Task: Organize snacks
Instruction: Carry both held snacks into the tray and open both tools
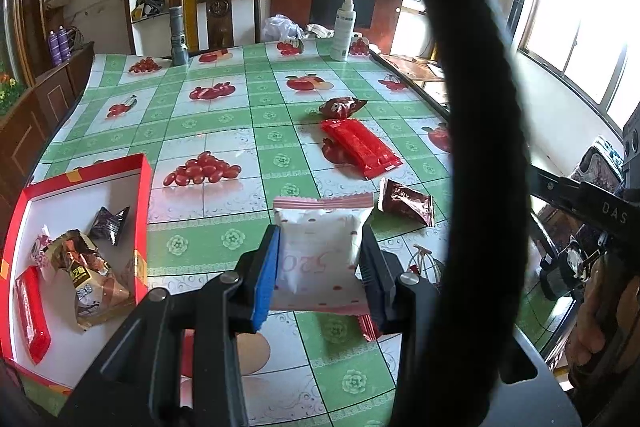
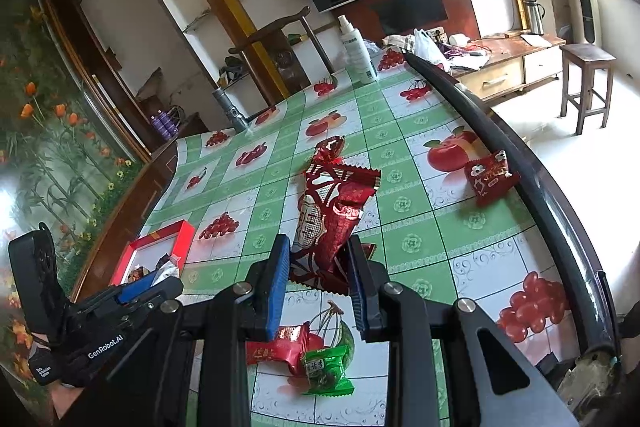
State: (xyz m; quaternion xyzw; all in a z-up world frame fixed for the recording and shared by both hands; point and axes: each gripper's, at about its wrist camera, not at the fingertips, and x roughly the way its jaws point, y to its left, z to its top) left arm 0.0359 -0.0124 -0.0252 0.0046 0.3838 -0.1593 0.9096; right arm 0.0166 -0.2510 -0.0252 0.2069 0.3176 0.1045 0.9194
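Left wrist view: left claw (image 1: pixel 320 259) pinches a white snack packet (image 1: pixel 320 247), red box (image 1: pixel 142 211) to its left, probably its destination; right claw (image 2: pixel 318 267) grips a red wrapper (image 2: pixel 328 211).

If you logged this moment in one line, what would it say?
left gripper: holds white packet | right gripper: holds red packet | red box: some snacks inside

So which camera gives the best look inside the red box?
The left wrist view: the red box sits close, its snacks plainly visible. In the right wrist view the box is distant, partly hidden behind the left tool.
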